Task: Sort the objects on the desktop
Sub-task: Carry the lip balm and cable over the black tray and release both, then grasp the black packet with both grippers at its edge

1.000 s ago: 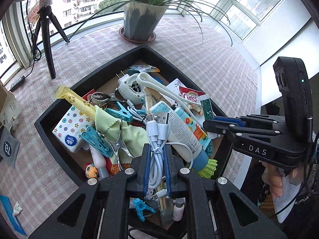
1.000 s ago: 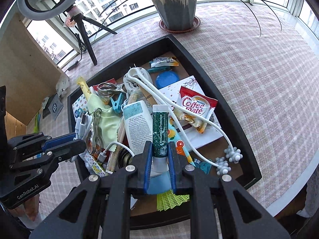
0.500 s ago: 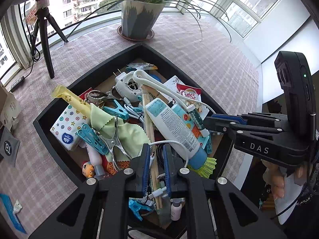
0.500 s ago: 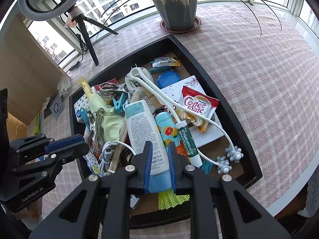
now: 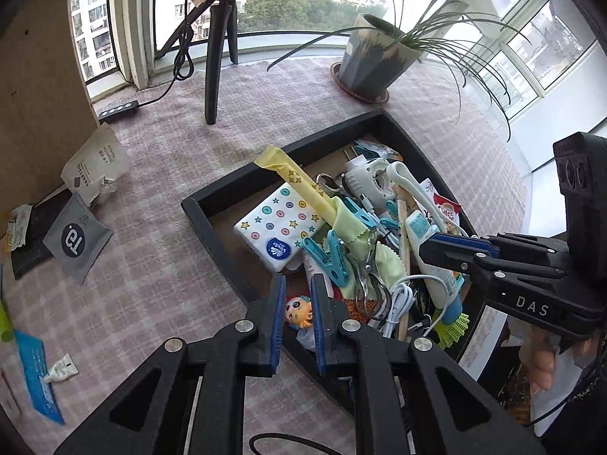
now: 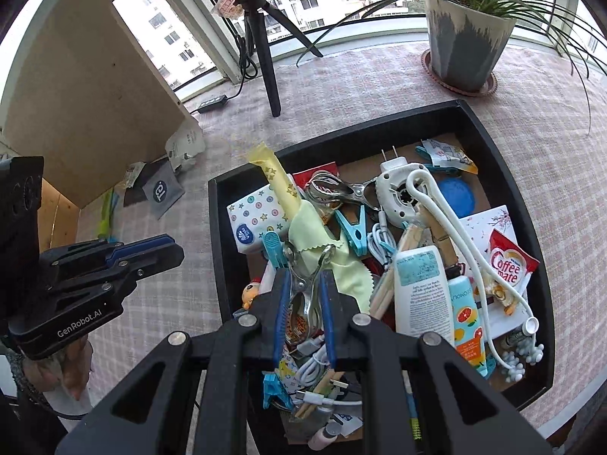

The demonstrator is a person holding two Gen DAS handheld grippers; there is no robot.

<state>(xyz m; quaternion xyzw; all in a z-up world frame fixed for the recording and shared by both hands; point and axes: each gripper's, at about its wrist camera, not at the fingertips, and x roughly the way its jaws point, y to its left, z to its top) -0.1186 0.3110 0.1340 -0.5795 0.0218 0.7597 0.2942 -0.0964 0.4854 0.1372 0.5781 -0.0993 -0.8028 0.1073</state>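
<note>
Both hand-held grippers have swung to the left over the black tray [image 5: 224, 197] since a second ago, and each has let go of its load. The white USB cable [image 5: 398, 303] that the left one gripped back then lies coiled in the tray, and the green tube the right one held is out of its jaws.

Now the left hand-held gripper [image 5: 297, 284] hangs over the tray's near left rim. Its blue-padded jaws stand a narrow gap apart with nothing in them. A small orange toy figure [image 5: 297, 313] shows through the gap, lying below in the tray corner. Just ahead of its tips sits a star-printed tissue pack [image 5: 280, 227].

The right hand-held gripper [image 6: 304, 278] is also slightly open and empty. It points down at a metal clip [image 6: 307, 265] resting on a pale green cloth [image 6: 322, 242]; from the left wrist view its tips are clearly above the pile. To its right lie a white tube [image 6: 419, 292] and, further right, a Coffee mate sachet [image 6: 510, 265].

Beyond the tray, on the table [image 5: 151, 265] with its pink checked cover, a plant pot [image 5: 371, 64] stands far ahead of the grippers. A black tripod [image 5: 216, 57] stands ahead and left, and a grey sachet [image 5: 76, 240] lies well off to the left.
</note>
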